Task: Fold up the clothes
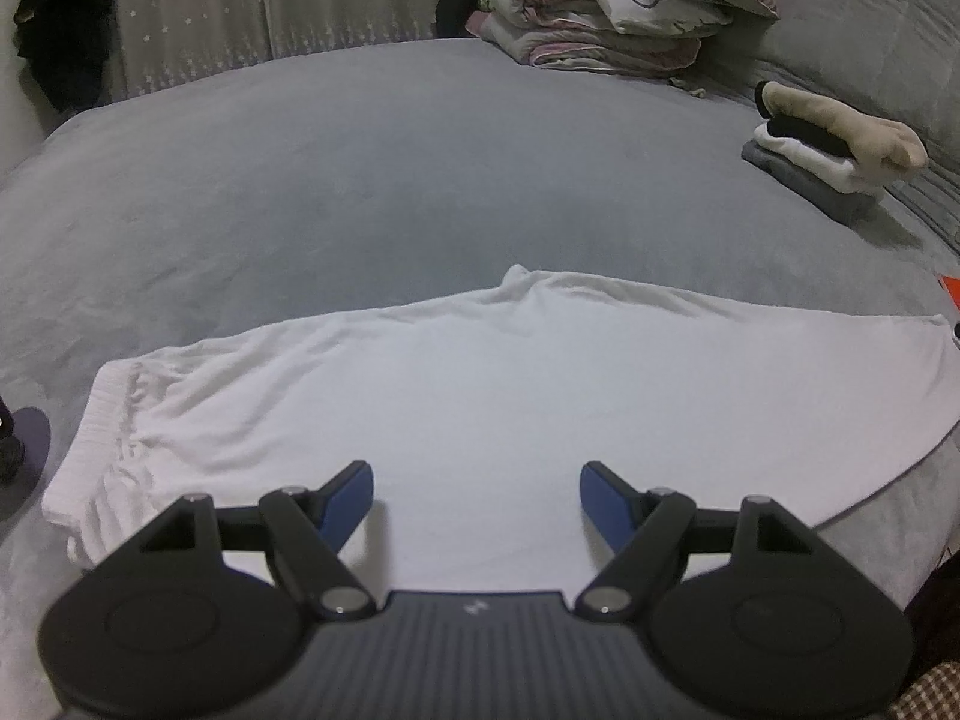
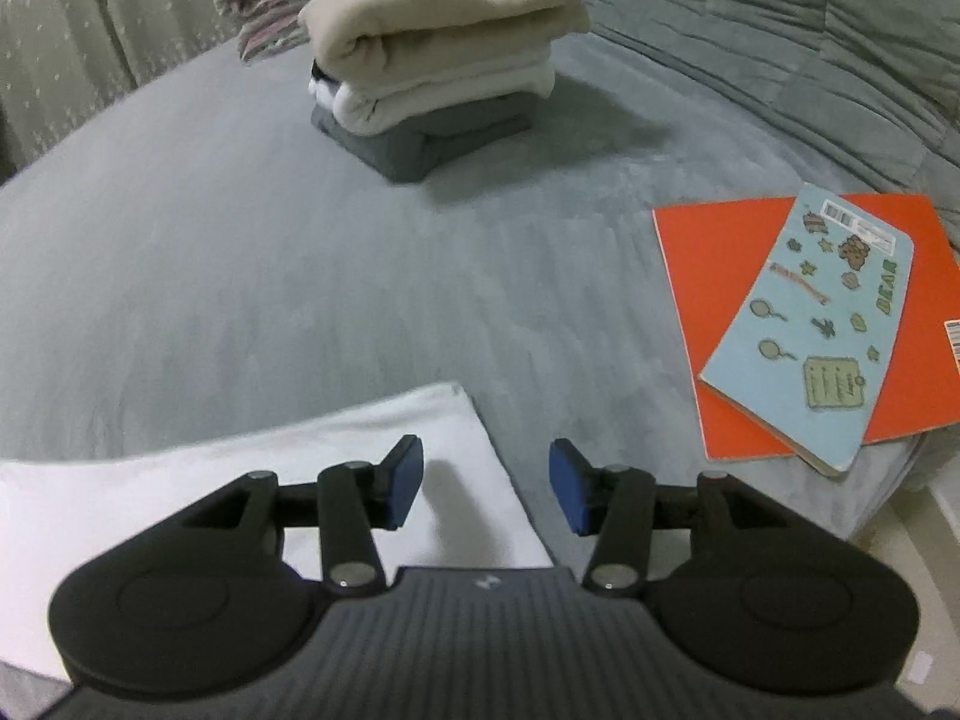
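The white garment (image 1: pixel 480 396) is lying flat on the grey bed cover (image 1: pixel 360 180), folded lengthwise, its gathered waistband to the left. It is judged light, soft and limp; it will be sagging and creasing if lifted by one point, so a pinch through all layers at an edge or corner is advised.

The left gripper (image 1: pixel 477 501) is hanging over the garment's near middle, fingers spread wide, cloth lying below and between them, nothing pinched.

The right gripper (image 2: pixel 485 483) is sitting over the garment's right end, fingers parted and empty; the cloth edge is running under the gap, the left finger (image 2: pixel 405 480) above cloth, the right finger (image 2: pixel 567 489) above bare cover.
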A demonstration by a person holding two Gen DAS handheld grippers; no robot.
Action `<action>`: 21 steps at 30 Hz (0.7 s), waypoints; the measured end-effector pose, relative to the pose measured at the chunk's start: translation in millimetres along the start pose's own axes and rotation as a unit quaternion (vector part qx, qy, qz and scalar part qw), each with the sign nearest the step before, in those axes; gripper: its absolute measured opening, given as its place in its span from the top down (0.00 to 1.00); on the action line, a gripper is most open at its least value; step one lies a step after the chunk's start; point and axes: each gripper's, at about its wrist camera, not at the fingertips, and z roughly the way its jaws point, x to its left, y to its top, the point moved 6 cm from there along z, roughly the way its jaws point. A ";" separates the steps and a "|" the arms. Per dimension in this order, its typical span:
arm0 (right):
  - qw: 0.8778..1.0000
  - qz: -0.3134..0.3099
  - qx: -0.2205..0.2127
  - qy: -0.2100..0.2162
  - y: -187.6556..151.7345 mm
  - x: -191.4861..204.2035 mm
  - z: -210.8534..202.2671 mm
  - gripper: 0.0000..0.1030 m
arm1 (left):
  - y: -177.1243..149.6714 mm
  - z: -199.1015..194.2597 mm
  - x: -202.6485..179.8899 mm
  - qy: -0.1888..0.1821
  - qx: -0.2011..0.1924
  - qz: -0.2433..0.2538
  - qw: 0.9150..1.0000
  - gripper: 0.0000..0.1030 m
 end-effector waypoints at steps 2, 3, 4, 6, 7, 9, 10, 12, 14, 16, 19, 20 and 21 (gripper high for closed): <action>1.000 -0.011 0.013 -0.014 -8.1 1.0 6.6 0.51 | -0.1 -1.3 1.9 -0.003 -0.001 -0.006 1.000 0.25; 1.000 -0.017 0.014 -0.019 -12.1 2.3 10.3 0.51 | -0.3 -1.7 3.1 -0.005 -0.001 -0.009 1.000 0.25; 0.999 -0.022 0.013 -0.024 -14.8 3.9 12.6 0.52 | -0.6 -1.9 4.2 -0.007 0.000 -0.013 1.000 0.25; 0.999 -0.032 0.015 -0.019 -15.8 10.3 12.6 0.74 | -1.1 -2.3 6.8 -0.011 0.001 -0.023 1.000 0.25; 0.999 -0.036 0.018 -0.014 -15.9 13.9 12.3 0.81 | -1.2 -2.6 8.2 -0.014 0.002 -0.028 1.000 0.25; 0.999 -0.039 0.027 -0.003 -16.4 19.1 12.1 0.93 | -1.0 -3.4 10.8 -0.018 0.002 -0.037 0.999 0.25; 0.999 -0.035 0.030 0.002 -16.2 20.2 11.8 0.93 | -0.8 -3.9 11.9 -0.020 0.003 -0.042 0.999 0.25; 0.999 -0.026 0.031 0.010 -15.0 20.3 10.5 0.93 | -0.2 -5.1 13.0 -0.025 0.002 -0.050 0.998 0.25; 0.999 -0.010 0.032 0.025 -12.2 20.5 7.1 0.94 | 0.0 -6.2 13.3 -0.034 0.001 -0.054 0.998 0.25; 0.999 0.000 0.031 0.041 -9.7 25.0 1.4 0.94 | 0.2 -7.1 12.5 -0.042 0.001 -0.055 0.998 0.25; 0.998 -0.006 0.027 0.065 -6.1 41.0 -9.0 0.94 | 0.1 -6.5 8.5 -0.046 0.003 -0.048 0.998 0.25; 0.997 -0.012 0.025 0.072 -4.5 48.0 -12.2 0.94 | 0.1 -6.1 6.6 -0.048 0.004 -0.046 0.998 0.26; 0.996 -0.017 0.024 0.080 -3.1 55.2 -15.1 0.94 | 0.1 -5.4 4.3 -0.050 0.006 -0.043 0.998 0.26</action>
